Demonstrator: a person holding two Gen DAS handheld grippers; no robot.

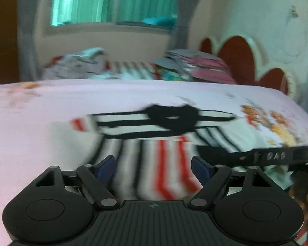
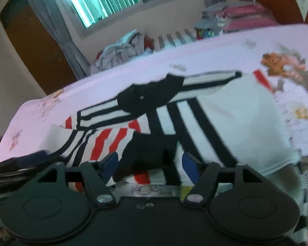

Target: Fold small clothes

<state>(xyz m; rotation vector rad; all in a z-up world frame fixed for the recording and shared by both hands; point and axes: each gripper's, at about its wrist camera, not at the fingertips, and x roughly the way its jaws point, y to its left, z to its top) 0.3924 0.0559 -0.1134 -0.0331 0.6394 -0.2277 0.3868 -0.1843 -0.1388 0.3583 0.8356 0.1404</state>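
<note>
a small white shirt with black and red stripes and a black collar (image 1: 154, 135) lies spread on the pink floral bedsheet (image 1: 41, 106). both left tongs (image 1: 153, 167) and right tongs (image 2: 151, 165) hover over its hem, spread apart, gripping nothing. a crumpled clothes heap (image 1: 76, 63) and pink folded stack (image 1: 205, 67) sit behind.

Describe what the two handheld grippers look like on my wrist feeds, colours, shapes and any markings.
Both match: the left gripper and right gripper have matte black ribbed bodies, two round black housings, slanted black link arms with silver pivot pins, and jaws tipped with blue pads. The left wrist view shows pale lettering on the right gripper's side, too blurred to read reliably. No cables or sleeves visible.
</note>
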